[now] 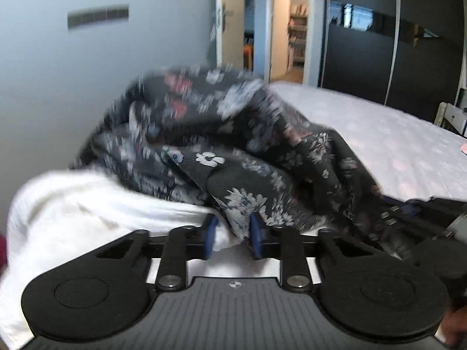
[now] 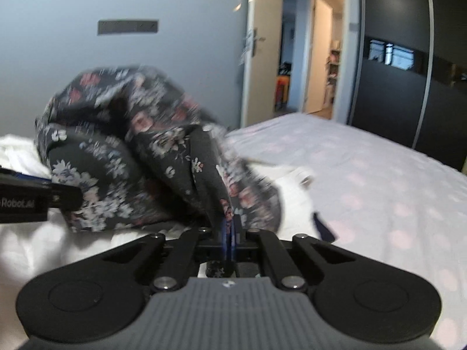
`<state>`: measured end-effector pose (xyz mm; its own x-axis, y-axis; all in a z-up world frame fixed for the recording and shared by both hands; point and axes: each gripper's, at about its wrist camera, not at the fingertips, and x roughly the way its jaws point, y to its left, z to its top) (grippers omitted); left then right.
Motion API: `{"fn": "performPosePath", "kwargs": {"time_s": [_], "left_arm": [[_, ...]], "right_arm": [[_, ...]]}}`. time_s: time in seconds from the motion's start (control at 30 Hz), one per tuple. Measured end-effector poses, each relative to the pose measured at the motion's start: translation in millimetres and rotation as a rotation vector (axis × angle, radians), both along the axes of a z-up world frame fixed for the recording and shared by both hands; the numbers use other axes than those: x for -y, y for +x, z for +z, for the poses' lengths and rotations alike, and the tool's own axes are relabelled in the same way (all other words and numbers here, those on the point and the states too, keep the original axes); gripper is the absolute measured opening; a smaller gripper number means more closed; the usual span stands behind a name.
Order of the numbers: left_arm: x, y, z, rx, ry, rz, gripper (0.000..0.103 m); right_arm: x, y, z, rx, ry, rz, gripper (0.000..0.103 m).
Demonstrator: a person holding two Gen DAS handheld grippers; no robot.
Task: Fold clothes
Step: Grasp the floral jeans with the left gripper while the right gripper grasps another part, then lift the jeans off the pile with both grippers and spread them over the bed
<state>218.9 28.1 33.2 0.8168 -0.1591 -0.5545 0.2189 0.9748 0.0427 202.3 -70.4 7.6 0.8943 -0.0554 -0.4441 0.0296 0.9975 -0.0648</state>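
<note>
A dark garment with a white, blue and pink flower print is bunched up in a heap over the bed, partly blurred. My left gripper has a fold of its lower edge between the blue pads, and they are shut on it. The same floral garment rises ahead of my right gripper, whose pads stand tight together, pinching a thin edge of the fabric. The left gripper's body shows at the left edge of the right wrist view, close beside the heap.
White cloth lies under and to the left of the floral garment, and more white cloth to its right. The pale dotted bed sheet stretches away on the right. Behind are a grey wall, an open door and a dark wardrobe.
</note>
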Motion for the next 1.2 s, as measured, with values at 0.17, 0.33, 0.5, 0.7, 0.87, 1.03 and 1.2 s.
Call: {"fn": "performPosePath", "kwargs": {"time_s": [0.17,0.33,0.5,0.7,0.87,1.03,1.2], "left_arm": [[9,-42,32,0.137,-0.034,-0.079,0.000],[20,-94,58,0.173,-0.108,-0.173,0.000],[43,-157,82,0.216,-0.129,-0.348,0.000],[72,-234,83,0.141,-0.139,-0.622,0.000],[96,-278,59,0.053,-0.099,-0.835,0.002],[111,-299,18,-0.016,0.027,-0.969,0.023],[111,-279,-25,-0.106,0.127,-0.943,0.040]], "right_arm": [[24,-42,43,0.082,-0.065,-0.091,0.002],[42,-105,87,0.171,-0.170,-0.215,0.002],[72,-184,122,0.223,-0.222,-0.326,0.002],[113,-286,143,0.260,-0.271,-0.489,0.002],[155,-361,137,0.202,-0.276,-0.647,0.002],[200,-414,90,0.026,-0.253,-0.741,0.003],[245,-445,13,-0.198,-0.252,-0.805,0.003]]}}
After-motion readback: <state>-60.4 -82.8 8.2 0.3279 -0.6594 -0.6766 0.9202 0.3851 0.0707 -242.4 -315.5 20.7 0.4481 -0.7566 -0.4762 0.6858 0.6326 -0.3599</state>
